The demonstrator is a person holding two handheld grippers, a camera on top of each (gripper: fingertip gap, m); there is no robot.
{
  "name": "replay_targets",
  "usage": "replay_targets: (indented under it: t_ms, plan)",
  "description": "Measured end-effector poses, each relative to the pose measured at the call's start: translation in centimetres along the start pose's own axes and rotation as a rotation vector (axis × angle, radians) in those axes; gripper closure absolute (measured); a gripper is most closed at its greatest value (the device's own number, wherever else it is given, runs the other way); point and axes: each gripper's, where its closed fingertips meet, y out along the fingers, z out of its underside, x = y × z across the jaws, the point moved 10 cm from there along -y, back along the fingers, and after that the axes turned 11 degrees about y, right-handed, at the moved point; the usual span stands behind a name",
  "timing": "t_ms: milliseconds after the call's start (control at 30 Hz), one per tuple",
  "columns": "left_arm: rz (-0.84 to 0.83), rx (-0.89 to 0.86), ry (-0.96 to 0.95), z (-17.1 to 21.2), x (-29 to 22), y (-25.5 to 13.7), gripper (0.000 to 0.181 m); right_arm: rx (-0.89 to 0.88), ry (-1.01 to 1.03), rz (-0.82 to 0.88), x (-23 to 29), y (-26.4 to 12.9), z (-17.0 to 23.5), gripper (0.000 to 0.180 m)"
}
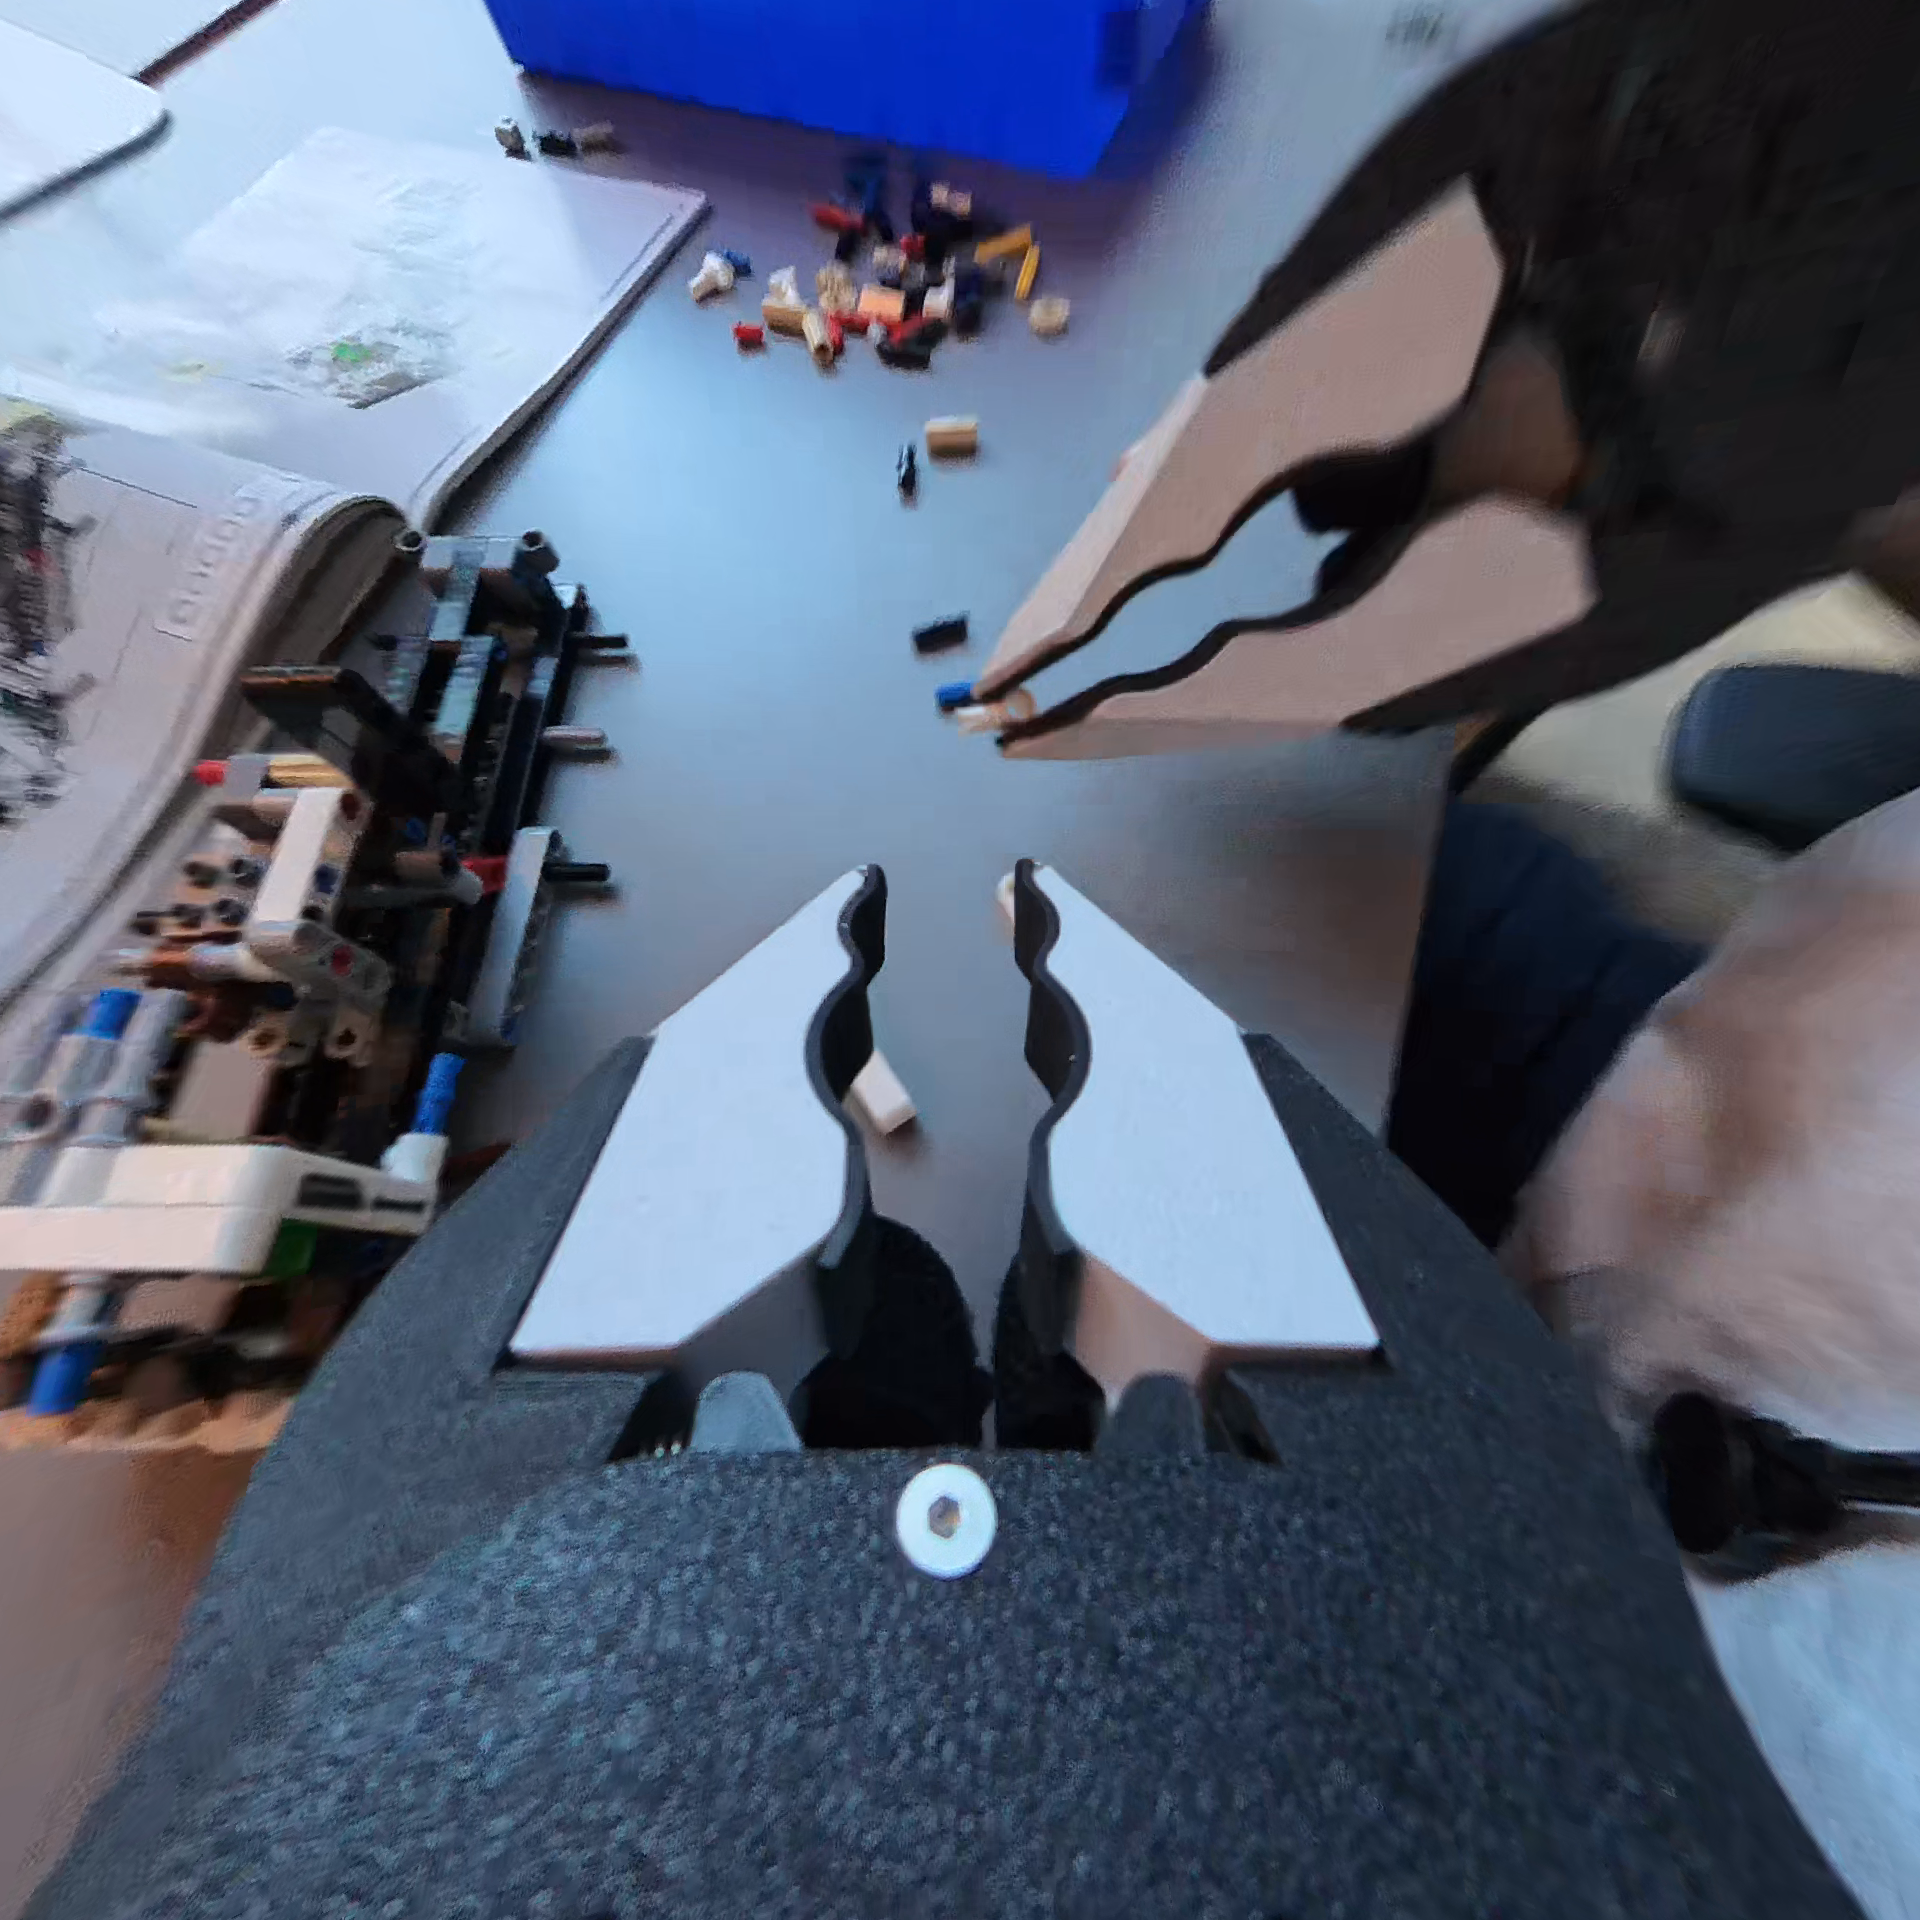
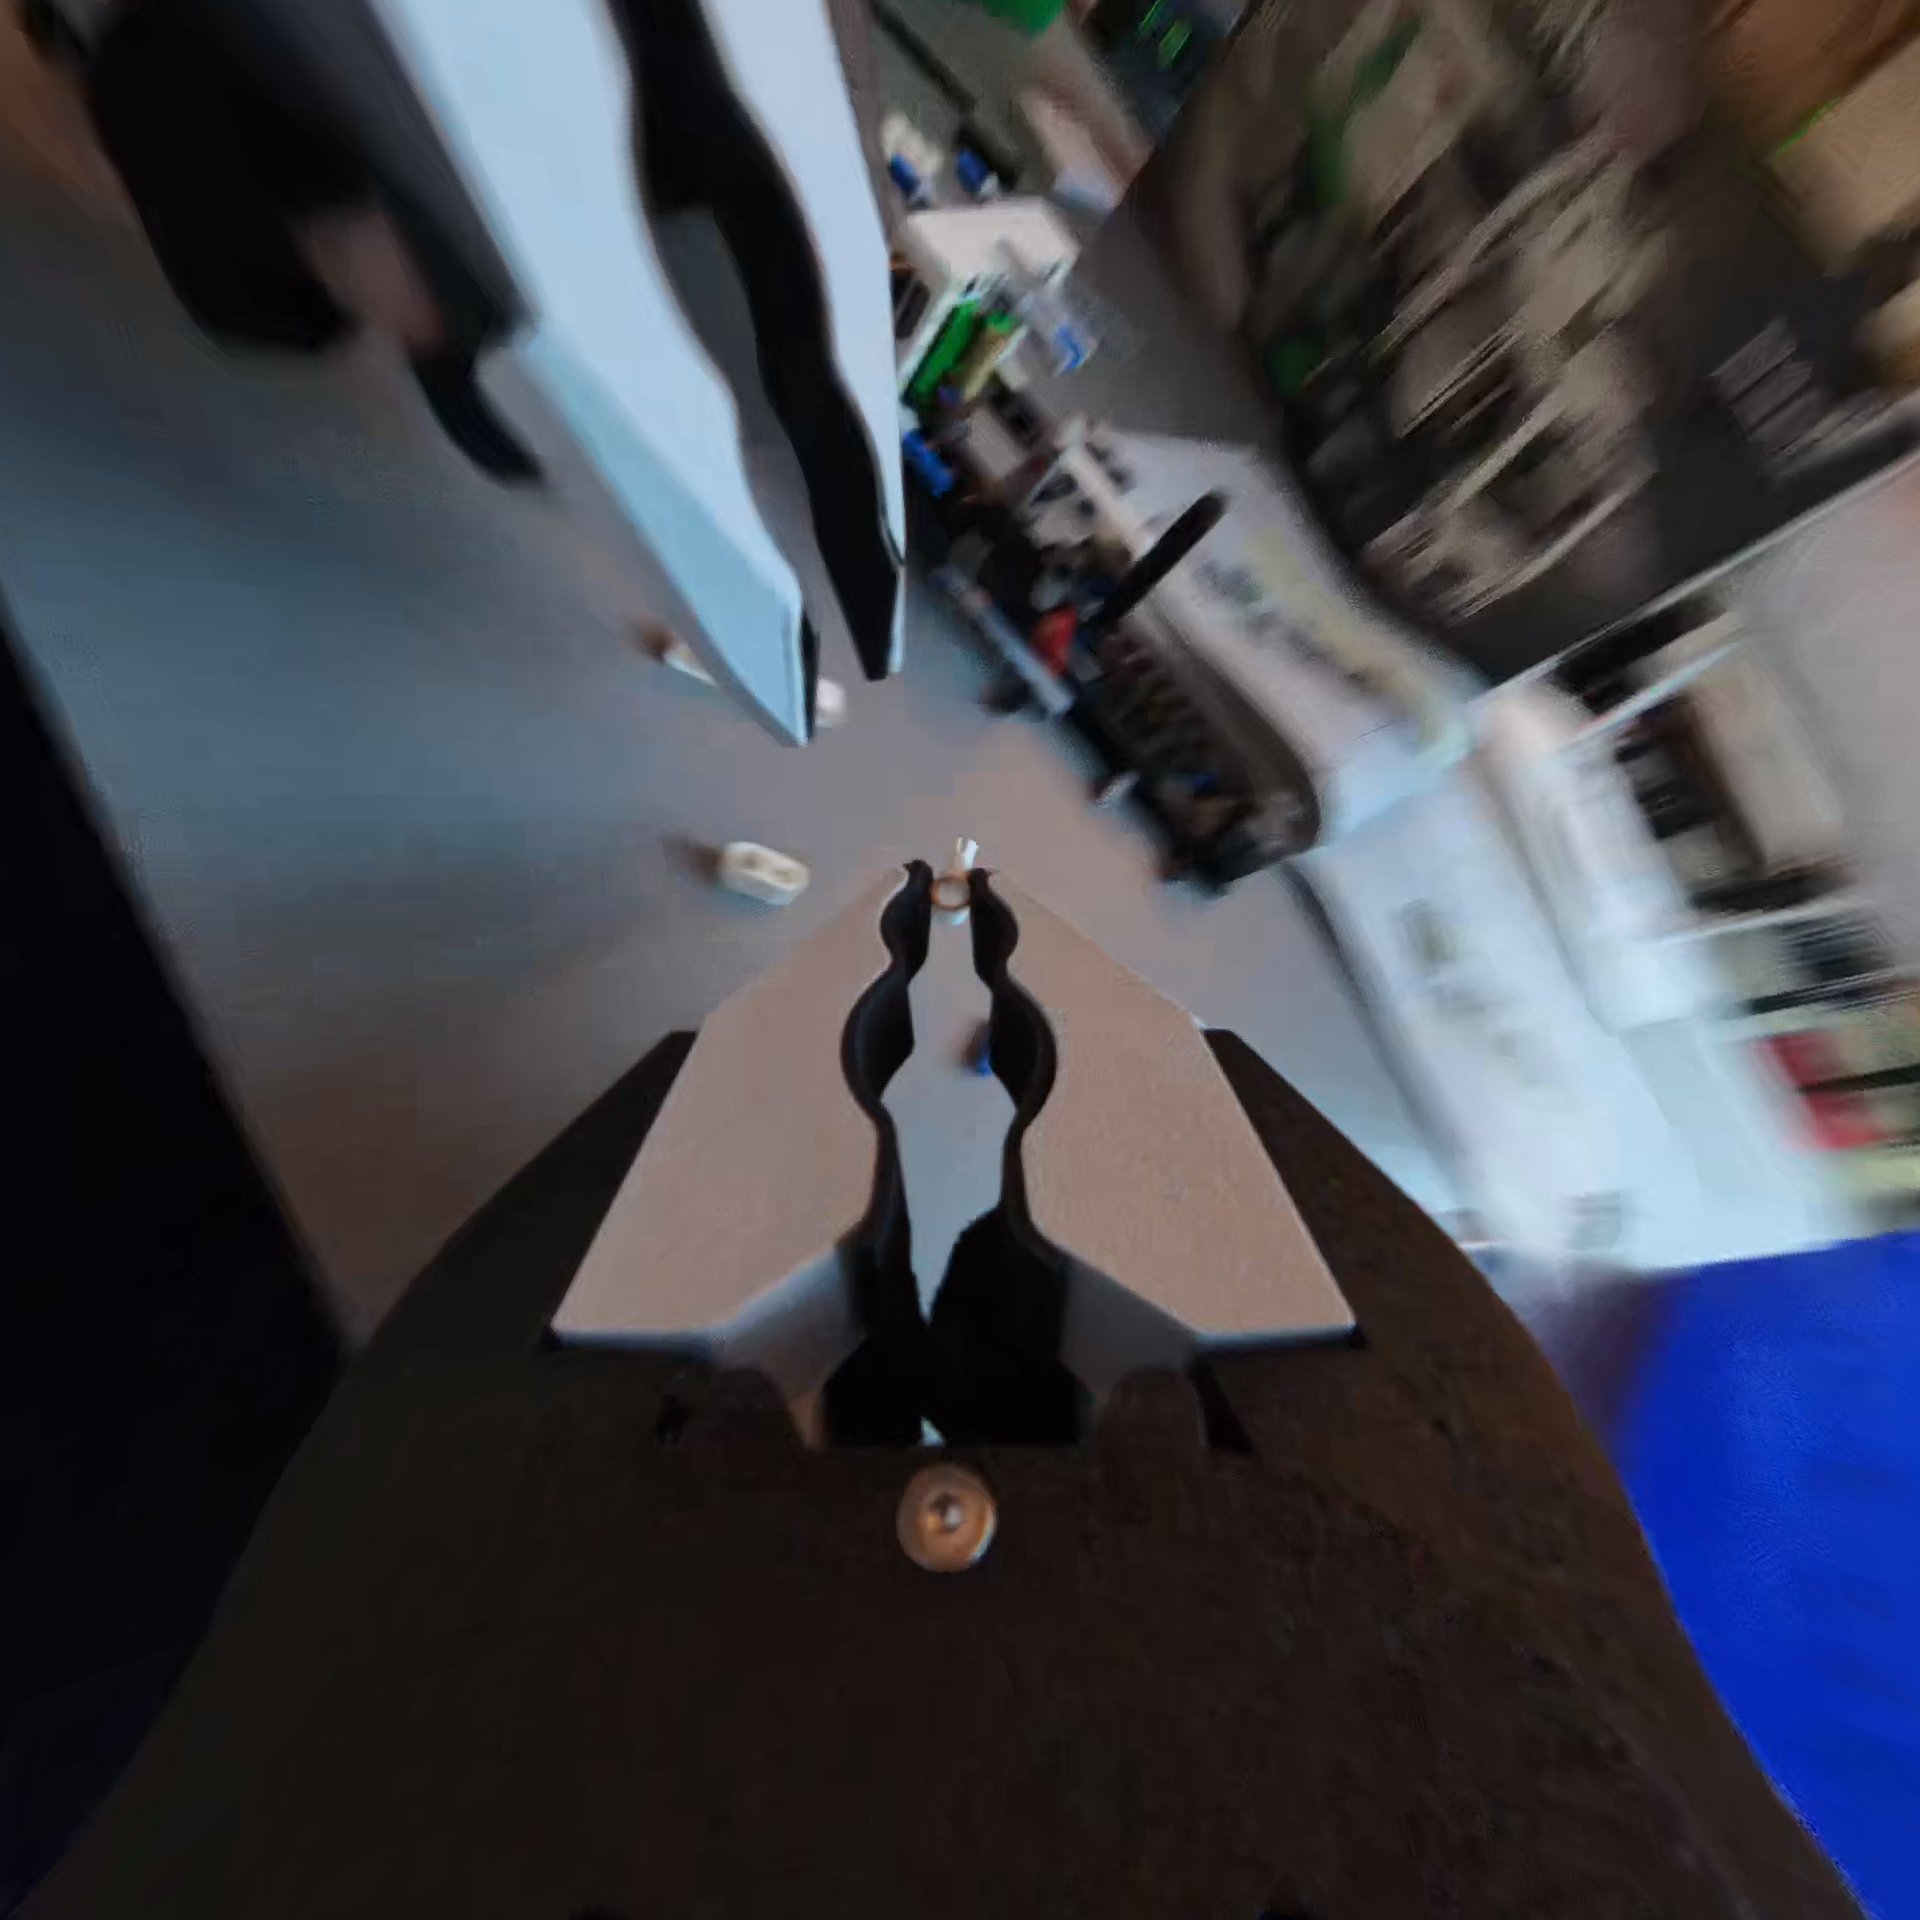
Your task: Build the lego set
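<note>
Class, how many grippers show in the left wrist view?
2: the left gripper at bottom centre, open; the right gripper at upper right, pinching a small tan piece.

A bare strip of grey table [image 1: 748,582] runs forward between the half-built lego model [image 1: 343,894] on the left and the right gripper [image 1: 1003,717] on the right, which juts in over it, pinching a small tan ring piece [image 2: 949,891]. Single loose pieces dot that strip: a black pin [image 1: 940,632], a tan piece [image 1: 951,436], and a cream piece [image 1: 883,1101] between the parted fingers of the left gripper [image 1: 951,883]. Farther on, the heap of loose pieces [image 1: 894,281] and the blue bin [image 1: 831,62] close the far end. The open instruction booklet [image 1: 343,312] fills the left side.
</note>
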Motion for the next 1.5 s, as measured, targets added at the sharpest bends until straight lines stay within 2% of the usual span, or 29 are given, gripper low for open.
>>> replay_targets:
  t_ms: [33,100,133,200,333,533,600,667,800,900,1067,1200,1500]
  plan:
    - [0.051,-0.045,-0.075,-0.2,0.4,-0.2,0.158,-0.040,-0.114,0.070,0.0,-0.2,0.0,0.174]
    - [0.194,-0.141,-0.238,-0.6,1.2,-0.5,0.158,-0.162,-0.248,0.005,0.5,-0.6,-0.2,0.174]
    - [0.256,-0.184,-0.302,-0.6,1.5,-0.6,0.158,-0.249,-0.287,-0.008,0.7,-0.8,-0.3,0.174]
    - [0.331,-0.236,-0.371,-0.5,1.9,-0.7,0.164,-0.290,-0.303,-0.001,0.6,-0.9,-0.4,0.174]
    - [0.395,-0.278,-0.393,-0.4,2.1,-1.0,0.170,-0.350,-0.342,-0.017,0.8,-1.1,-0.5,0.174]
    - [0.449,-0.273,-0.392,-0.1,1.9,-0.9,0.170,-0.397,-0.358,-0.028,1.3,-1.3,-0.9,0.174]
    - [0.461,-0.283,-0.387,-0.1,1.7,-0.9,0.178,-0.404,-0.361,-0.037,1.5,-1.2,-0.9,0.174]
    - [0.455,-0.278,-0.383,-0.1,1.7,-0.9,0.179,-0.399,-0.353,-0.041,1.6,-1.1,-0.8,0.174]
    - [0.378,-0.278,-0.317,0.2,1.2,-1.1,0.179,-0.337,-0.148,-0.102,1.6,-1.1,-1.0,0.172]
    - [0.224,-0.307,-0.191,0.6,0.4,-1.9,0.179,-0.256,0.110,-0.251,0.9,-1.4,-1.0,0.153]
    - [-0.057,-0.377,-0.037,1.5,-0.8,-4.5,0.179,-0.140,0.408,-0.478,0.0,-1.2,-0.5,0.150]
    - [-0.155,-0.293,-0.021,2.4,-1.4,-5.5,0.179,-0.076,0.525,-0.444,-0.9,-0.6,-0.3,0.151]
    - [-0.122,-0.276,-0.098,3.5,-0.5,-6.4,0.179,0.125,0.670,-0.201,-5.2,-0.5,3.6,0.156]
